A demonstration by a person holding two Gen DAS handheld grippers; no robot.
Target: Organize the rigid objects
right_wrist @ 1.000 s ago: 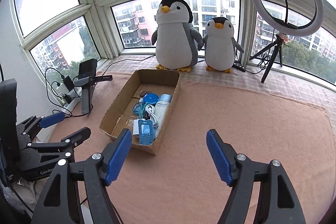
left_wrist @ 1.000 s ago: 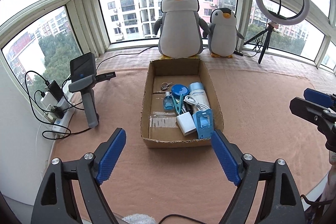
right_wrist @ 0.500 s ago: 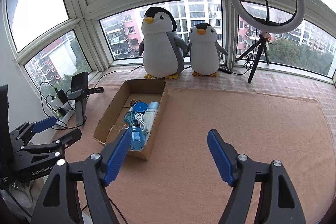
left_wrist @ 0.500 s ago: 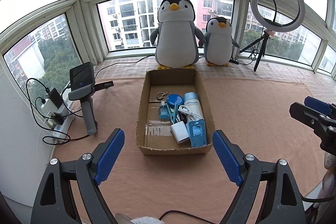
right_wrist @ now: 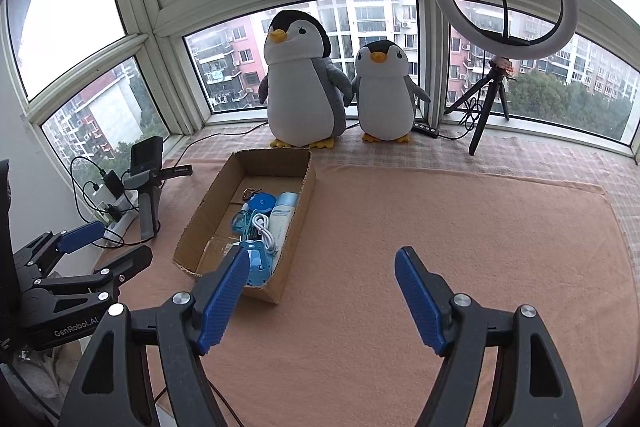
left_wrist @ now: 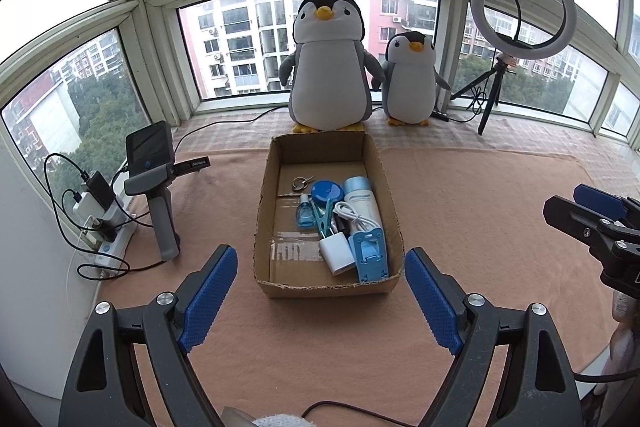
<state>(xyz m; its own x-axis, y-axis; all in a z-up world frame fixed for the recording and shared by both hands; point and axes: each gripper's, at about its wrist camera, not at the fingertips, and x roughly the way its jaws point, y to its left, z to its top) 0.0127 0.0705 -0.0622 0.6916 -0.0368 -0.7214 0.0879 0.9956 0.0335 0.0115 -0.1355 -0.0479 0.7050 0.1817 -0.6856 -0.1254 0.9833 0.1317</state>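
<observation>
- Cardboard box (left_wrist: 326,289) on pink-covered surface (left_wrist: 480,227), holding blue stand (left_wrist: 370,253), white charger (left_wrist: 337,253), tube (left_wrist: 362,197).
- Left gripper (left_wrist: 320,293): fingers spread, empty, just before box.
- Right gripper (right_wrist: 320,293): fingers spread, empty, right of box.

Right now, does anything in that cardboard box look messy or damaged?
Mostly tidy. The small items crowd the cardboard box's right side, overlapping, with the white cable draped across the blue tube. The box's near rim looks ragged.
</observation>
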